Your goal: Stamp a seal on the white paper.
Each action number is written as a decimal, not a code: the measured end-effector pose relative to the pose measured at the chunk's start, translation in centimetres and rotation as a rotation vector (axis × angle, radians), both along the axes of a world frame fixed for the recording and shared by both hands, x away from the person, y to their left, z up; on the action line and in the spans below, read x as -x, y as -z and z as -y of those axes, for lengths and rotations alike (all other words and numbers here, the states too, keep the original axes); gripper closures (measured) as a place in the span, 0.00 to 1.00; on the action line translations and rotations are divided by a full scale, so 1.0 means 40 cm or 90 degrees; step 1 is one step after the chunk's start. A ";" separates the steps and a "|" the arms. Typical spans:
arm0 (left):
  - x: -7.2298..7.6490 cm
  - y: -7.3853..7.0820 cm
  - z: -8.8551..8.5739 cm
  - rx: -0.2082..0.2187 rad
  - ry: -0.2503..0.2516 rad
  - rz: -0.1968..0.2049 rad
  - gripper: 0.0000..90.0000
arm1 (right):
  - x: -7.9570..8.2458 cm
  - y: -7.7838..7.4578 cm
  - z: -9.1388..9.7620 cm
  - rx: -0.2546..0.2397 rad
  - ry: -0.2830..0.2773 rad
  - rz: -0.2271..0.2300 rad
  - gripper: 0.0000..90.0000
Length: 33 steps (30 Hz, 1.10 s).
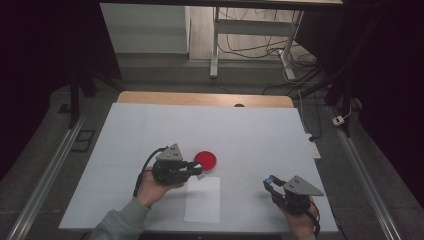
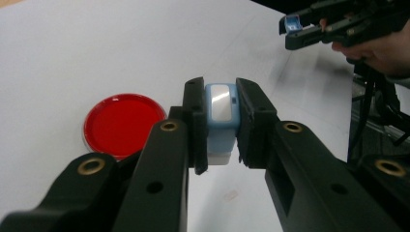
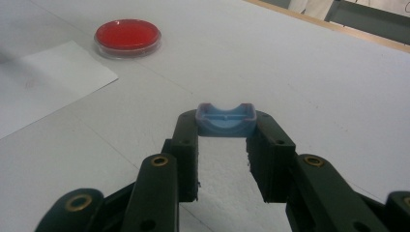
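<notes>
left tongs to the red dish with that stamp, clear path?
Probably yes. The left tongs, shut on the blue stamp, sit right beside the red dish with bare table between; the right tongs are well off to the side.

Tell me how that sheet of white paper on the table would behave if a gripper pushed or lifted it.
The white paper sheet lies flat and thin on the table, so it would probably slide easily when pushed. Lifted by one edge, it would likely droop, being floppy. It looks very light, so picking it off the flat surface could be fiddly.
</notes>
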State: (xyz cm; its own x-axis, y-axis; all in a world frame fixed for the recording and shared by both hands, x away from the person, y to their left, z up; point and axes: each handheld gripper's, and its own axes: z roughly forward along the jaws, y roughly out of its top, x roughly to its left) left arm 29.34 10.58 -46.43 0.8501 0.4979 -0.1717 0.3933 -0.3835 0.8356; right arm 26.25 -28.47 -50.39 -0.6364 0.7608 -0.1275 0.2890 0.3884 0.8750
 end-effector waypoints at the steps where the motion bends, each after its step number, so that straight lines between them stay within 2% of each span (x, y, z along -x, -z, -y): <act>1: 0.002 0.002 0.001 -0.002 0.002 -0.001 0.84 | 0.000 0.000 -0.001 0.000 0.000 0.000 0.72; 33: 0.032 0.044 0.029 -0.030 0.044 -0.008 0.84 | -0.001 0.003 -0.003 -0.001 -0.003 -0.002 0.72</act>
